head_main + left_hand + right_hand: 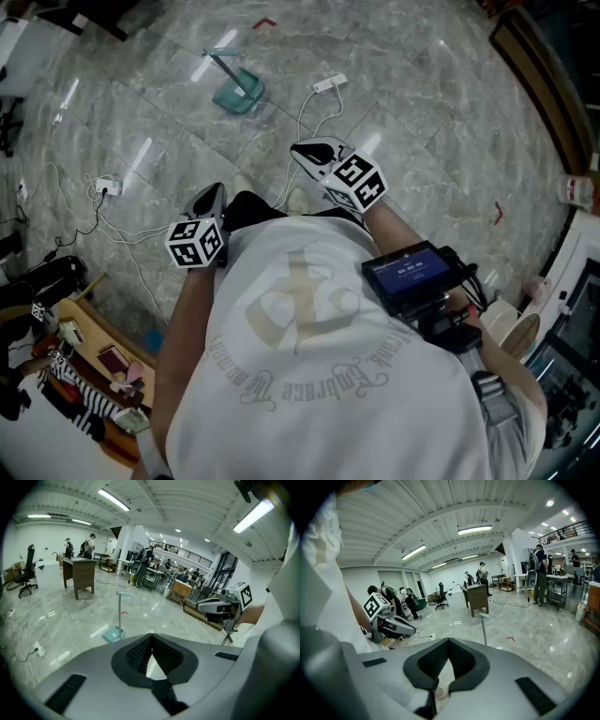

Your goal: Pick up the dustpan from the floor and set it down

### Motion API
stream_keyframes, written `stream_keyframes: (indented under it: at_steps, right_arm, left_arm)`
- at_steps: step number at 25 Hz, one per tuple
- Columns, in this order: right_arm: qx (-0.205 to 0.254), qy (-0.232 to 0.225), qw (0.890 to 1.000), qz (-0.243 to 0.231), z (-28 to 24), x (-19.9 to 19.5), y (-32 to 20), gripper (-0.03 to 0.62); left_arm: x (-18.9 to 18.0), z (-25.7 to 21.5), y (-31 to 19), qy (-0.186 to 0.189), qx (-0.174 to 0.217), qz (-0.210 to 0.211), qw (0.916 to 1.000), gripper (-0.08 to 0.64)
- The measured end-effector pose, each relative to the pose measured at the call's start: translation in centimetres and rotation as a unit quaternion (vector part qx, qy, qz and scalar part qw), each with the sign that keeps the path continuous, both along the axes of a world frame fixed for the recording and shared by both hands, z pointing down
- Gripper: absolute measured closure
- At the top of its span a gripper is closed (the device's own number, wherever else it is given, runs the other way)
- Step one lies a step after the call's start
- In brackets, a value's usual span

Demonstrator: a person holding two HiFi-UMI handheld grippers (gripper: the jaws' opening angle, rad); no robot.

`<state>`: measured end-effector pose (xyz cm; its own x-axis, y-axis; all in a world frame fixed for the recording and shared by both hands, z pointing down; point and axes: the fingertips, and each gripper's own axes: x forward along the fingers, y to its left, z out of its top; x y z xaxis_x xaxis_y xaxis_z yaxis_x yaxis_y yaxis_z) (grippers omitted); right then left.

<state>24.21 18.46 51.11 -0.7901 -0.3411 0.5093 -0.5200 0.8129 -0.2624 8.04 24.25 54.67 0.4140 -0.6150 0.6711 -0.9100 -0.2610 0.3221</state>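
Observation:
A teal dustpan (239, 94) with a tall upright handle stands on the marble floor, far ahead of me. In the left gripper view the dustpan (114, 633) shows just above the jaws, still distant. Only its thin handle (483, 627) rises behind the jaws in the right gripper view. My left gripper (208, 202) and right gripper (314, 155) are held near my chest, well short of it. Both are shut with nothing between the pads, the left gripper (151, 638) and the right gripper (448, 642) alike.
White power strips (328, 84) (108, 185) and trailing cables lie on the floor between me and the dustpan. A wooden desk (80, 573), an office chair (26, 573) and people stand far off. Low furniture with clutter (84, 366) sits at my left.

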Motion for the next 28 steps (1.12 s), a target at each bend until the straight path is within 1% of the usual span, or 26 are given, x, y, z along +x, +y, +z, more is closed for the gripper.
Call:
stream_keyframes:
  at_steps: [7, 11, 16, 22, 28]
  right_arm:
    - [-0.002, 0.000, 1.000, 0.015, 0.2, 2.2, 0.5, 0.575]
    - [0.005, -0.021, 0.999, 0.033, -0.6, 2.9, 0.1, 0.574]
    - [0.005, -0.020, 0.999, 0.031, -0.3, 2.3, -0.5, 0.574]
    - [0.008, -0.019, 1.000, 0.016, -0.5, 0.7, -1.0, 0.574]
    - [0.003, -0.019, 1.000, -0.010, -0.6, -0.2, -0.3, 0.574]
  left_arm:
    - [2.4, -0.9, -0.7, -0.002, 0.016, 0.027, 0.9995, 0.548]
    - [2.3, -1.2, -1.1, -0.006, 0.020, 0.020, 0.9996, 0.548]
    - [1.7, -1.4, -1.5, -0.008, 0.026, 0.017, 0.9995, 0.548]
    - [-0.4, -2.1, -1.0, -0.013, 0.034, -0.013, 0.9993, 0.548]
    - [-1.1, -2.4, 0.9, -0.016, 0.030, -0.042, 0.9985, 0.548]
